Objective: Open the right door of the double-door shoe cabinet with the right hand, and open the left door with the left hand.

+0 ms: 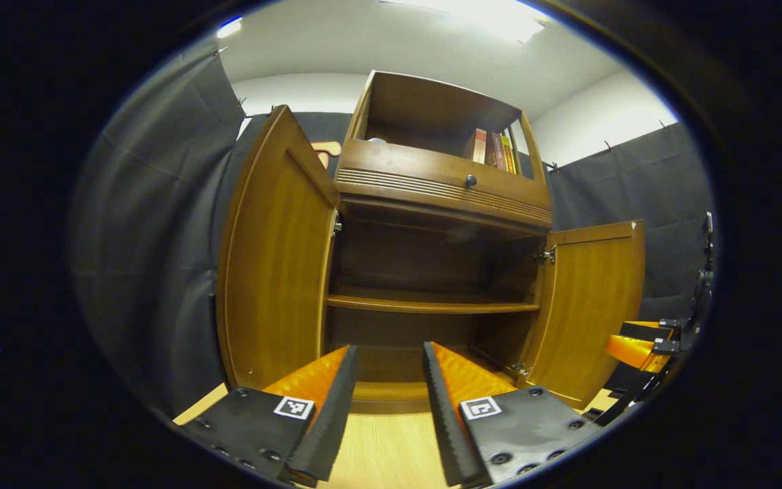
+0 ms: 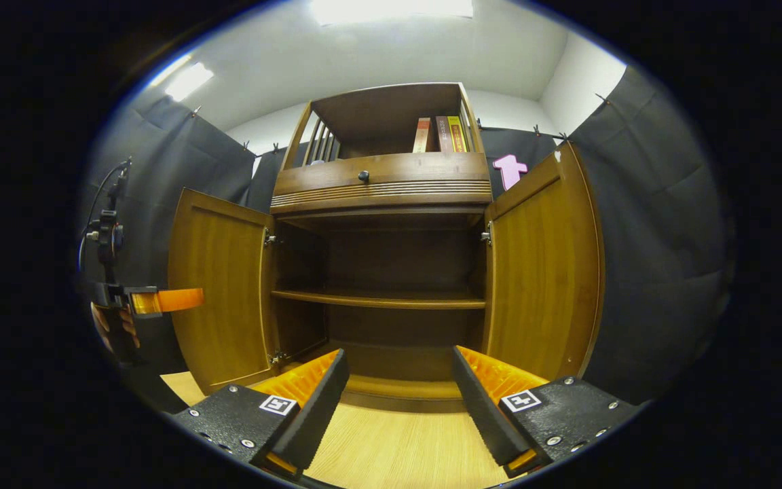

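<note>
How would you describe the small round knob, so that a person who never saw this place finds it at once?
Start at the wooden cabinet with both lower doors swung open. Above the open compartment runs a wide drawer front with grooved lines below it. The knob sits at its middle: dark, round, the only knob on that front.

- I see black cloth booth walls (image 2: pixel 649 224) on both sides.
- A white ceiling (image 2: pixel 391 61) with bright light panels (image 2: pixel 391 8).
- Pale wood-grain floor (image 2: pixel 398 448) below.
</note>
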Demonstrator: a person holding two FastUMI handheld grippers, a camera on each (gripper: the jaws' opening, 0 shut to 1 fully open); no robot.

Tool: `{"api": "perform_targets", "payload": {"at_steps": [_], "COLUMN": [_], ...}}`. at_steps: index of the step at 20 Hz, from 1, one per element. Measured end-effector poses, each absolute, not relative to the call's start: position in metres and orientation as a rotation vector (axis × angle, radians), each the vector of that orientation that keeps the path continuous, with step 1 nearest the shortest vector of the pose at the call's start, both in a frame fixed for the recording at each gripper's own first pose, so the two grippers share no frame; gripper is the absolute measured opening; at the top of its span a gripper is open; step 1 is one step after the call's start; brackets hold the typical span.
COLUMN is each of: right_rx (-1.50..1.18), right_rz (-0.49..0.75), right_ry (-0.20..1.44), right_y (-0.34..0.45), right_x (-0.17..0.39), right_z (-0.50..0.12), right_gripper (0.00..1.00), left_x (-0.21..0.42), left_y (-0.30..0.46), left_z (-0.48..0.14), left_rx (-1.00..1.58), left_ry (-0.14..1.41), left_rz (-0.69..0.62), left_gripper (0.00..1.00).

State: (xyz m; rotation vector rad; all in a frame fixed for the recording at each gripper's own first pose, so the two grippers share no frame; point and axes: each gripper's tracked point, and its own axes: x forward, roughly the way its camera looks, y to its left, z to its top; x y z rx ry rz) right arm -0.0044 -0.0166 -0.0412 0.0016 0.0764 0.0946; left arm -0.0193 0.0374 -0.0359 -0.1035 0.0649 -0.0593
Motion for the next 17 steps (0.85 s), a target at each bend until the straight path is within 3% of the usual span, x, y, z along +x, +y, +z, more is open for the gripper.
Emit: {"api": "perform_targets", "payload": {"at_steps": [4,7,8,11,12,15,16,17], "right_rx": [0.017,0.018,0.017,0.025,0.03,0.022,0.022,0.025], "right_rz": [0.087,0.085,0.087,0.093,0.102,0.106,0.11,0.11], "right_ry": [0.091,0.1,0.098,0.104,0.101,0.094,0.089,0.088], "right_y": [-0.025,-0.028,-0.028,-0.024,-0.021,-0.018,-0.017,-0.016], "right_x": [-0.004,-0.004,-0.004,-0.004,-0.005,-0.004,-0.004,-0.003], "right_z": [-0.052,-0.056,-0.057,-0.058,-0.057,-0.052,-0.051,-0.05], "right_gripper": [1.0,1.0,1.0,1.0,0.94,0.94,1.0,1.0], "left_x": [-0.015,-0.018,-0.018,-0.016,-0.017,-0.017,-0.017,-0.016], "left_y": [0.033,0.029,0.026,0.022,0.023,0.03,0.031,0.031], "left_z": [-0.037,-0.036,-0.036,-0.041,-0.041,-0.038,-0.039,-0.039], "left_rx": [-0.033,-0.004,-0.004,-0.021,-0.027,-0.01,-0.007,-0.01], "left_ry": [0.026,0.004,0.003,0.022,0.029,0.017,0.016,0.015], "left_rz": [-0.006,0.006,-0.001,-0.012,-0.011,0.011,0.015,0.013], "left_gripper": [1.0,0.94,0.98,0.96,0.95,0.95,0.95,0.95]}}
